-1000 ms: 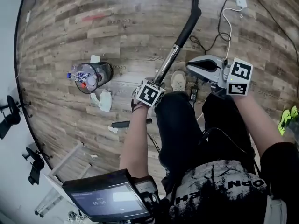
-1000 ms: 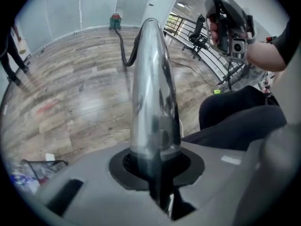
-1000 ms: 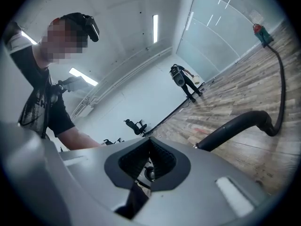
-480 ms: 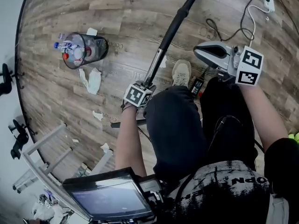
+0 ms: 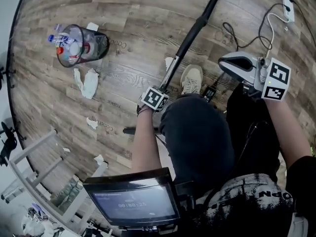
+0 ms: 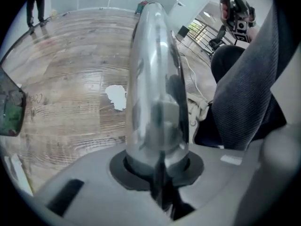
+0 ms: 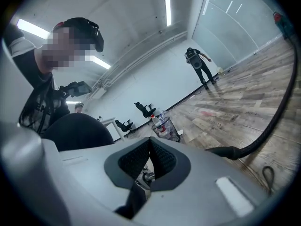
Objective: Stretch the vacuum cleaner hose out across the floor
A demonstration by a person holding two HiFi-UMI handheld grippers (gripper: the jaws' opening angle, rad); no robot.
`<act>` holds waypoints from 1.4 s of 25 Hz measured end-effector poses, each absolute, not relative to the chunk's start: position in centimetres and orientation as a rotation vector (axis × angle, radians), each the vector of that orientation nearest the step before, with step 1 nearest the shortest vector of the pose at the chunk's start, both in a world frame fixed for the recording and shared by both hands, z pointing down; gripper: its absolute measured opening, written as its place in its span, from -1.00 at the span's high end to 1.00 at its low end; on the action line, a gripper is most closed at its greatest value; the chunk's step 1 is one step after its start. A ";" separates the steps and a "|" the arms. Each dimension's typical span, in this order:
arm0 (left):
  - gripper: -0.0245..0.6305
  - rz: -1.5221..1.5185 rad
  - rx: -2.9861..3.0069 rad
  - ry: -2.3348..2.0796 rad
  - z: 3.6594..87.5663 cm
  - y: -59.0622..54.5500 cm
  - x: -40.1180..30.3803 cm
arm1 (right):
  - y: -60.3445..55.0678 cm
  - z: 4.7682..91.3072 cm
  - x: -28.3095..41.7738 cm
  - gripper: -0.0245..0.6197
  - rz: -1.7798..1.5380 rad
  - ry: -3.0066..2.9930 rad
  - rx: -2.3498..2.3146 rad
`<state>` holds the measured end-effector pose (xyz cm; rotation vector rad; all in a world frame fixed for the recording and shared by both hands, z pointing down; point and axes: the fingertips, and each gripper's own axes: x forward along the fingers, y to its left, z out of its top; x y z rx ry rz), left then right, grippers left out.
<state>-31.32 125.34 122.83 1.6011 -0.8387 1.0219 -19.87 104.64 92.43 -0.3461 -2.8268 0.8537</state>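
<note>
Jaws of the left gripper [image 6: 157, 166] clamp the tube [image 5: 173, 70] low down, probably to drag the hose [image 5: 213, 1] that runs on ahead of it. The right gripper [image 7: 149, 157] is pinched closed and empty, level alongside. Bare floor [image 5: 138, 28] lies ahead, with a shoe [image 5: 191, 79] just right, a cable [image 5: 247, 38] beyond and a bin [image 5: 79, 46] far left.

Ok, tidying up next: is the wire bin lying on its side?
No, the wire bin stands upright, with bottles poking out of its top.

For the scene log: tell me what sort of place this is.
Probably an open office or lab space: wood-look plank floor, rolling office chairs, a mesh waste bin and ceiling strip lights.
</note>
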 end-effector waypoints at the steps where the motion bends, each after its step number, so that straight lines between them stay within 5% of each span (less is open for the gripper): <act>1: 0.73 1.021 1.592 -0.862 123.2 125.1 -31.9 | 104.5 92.7 -19.8 0.90 0.860 -2.823 -0.339; 8: 0.73 1.008 1.545 -0.961 124.0 123.8 -33.1 | 104.6 93.4 -19.9 0.90 0.885 -2.785 -0.352; 22: 0.32 1.005 1.584 -1.049 120.8 123.9 -35.7 | 103.8 92.3 -20.1 0.90 0.915 -2.832 -0.311; 30: 0.25 1.023 1.617 -1.078 116.3 123.0 -37.5 | 103.2 91.7 -19.6 0.90 0.934 -2.879 -0.276; 35: 0.59 1.024 1.636 -1.100 113.3 121.4 -37.5 | 102.0 90.2 -19.6 0.90 0.965 -2.914 -0.247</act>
